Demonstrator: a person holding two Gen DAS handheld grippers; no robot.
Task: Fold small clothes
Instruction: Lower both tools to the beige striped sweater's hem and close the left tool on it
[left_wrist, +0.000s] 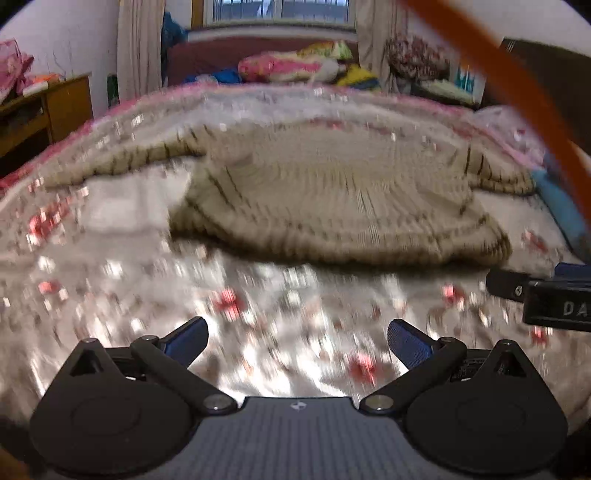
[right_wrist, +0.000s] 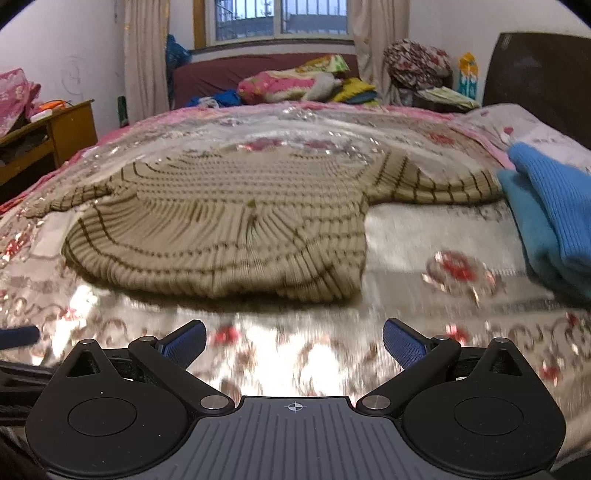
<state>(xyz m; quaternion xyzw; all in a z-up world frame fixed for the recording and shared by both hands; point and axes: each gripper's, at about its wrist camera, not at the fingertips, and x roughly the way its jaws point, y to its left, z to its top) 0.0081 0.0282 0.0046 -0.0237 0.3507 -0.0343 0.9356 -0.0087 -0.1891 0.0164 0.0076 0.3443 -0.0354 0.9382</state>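
Note:
A beige knit sweater with thin dark stripes (left_wrist: 332, 195) lies spread on the floral bedspread, sleeves out to both sides; it also shows in the right wrist view (right_wrist: 229, 229). My left gripper (left_wrist: 297, 341) is open and empty, held above the bedspread a little short of the sweater's near hem. My right gripper (right_wrist: 293, 339) is open and empty, also short of the near hem. The left wrist view is blurred. Part of the right gripper's body (left_wrist: 554, 299) shows at that view's right edge.
A blue knit garment (right_wrist: 550, 214) lies at the sweater's right on the bedspread (right_wrist: 424, 221). An orange strap (left_wrist: 517, 96) crosses the left view's upper right. A wooden cabinet (right_wrist: 55, 133) stands left of the bed. Bedding is piled on a dark red sofa (right_wrist: 280, 81) behind.

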